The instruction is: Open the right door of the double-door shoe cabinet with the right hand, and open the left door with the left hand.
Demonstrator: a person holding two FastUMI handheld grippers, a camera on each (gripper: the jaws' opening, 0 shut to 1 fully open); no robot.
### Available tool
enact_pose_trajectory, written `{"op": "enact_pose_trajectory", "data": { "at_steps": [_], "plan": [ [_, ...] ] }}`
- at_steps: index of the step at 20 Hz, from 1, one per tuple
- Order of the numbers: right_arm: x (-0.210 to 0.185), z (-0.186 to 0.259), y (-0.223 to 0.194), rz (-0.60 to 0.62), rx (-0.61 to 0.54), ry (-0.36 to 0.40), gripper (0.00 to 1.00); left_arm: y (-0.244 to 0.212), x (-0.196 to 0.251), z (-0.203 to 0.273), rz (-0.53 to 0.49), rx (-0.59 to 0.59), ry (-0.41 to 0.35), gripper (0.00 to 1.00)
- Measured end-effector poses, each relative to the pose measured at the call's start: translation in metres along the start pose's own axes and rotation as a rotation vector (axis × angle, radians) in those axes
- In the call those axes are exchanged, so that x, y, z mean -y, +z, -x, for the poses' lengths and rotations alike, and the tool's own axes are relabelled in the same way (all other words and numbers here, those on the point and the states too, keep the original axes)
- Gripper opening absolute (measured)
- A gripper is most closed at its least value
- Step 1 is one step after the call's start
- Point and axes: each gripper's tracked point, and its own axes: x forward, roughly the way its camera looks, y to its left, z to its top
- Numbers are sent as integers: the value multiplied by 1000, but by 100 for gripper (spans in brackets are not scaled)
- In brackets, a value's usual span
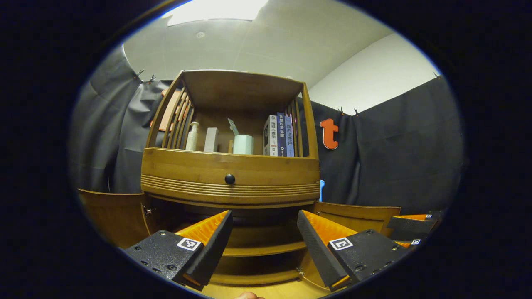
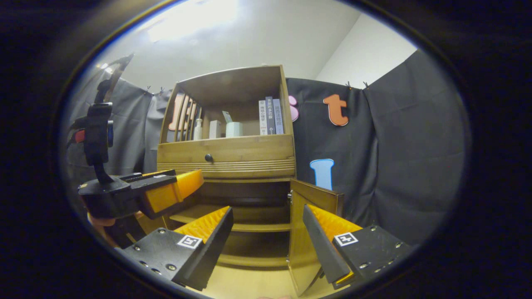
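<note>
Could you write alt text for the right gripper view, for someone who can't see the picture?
A wooden shoe cabinet stands with its lower doors open, the right door swung outward, bare inner shelves exposed. The right gripper hangs open before it; the left gripper sits at left. Books and a cup fill the top shelf.

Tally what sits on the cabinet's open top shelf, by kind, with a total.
Books: 3
Bottle: 1
Pale box: 1
Cylindrical container: 1
Total: 6
</note>
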Motion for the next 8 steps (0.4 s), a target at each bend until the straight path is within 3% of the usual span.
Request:
{"op": "enact_pose_trajectory", "data": {
  "at_steps": [8],
  "plan": [
    [37, 21, 6, -8, 20, -59, 100, -2, 39, -2, -8, -9, -61, 96]
  ]
}}
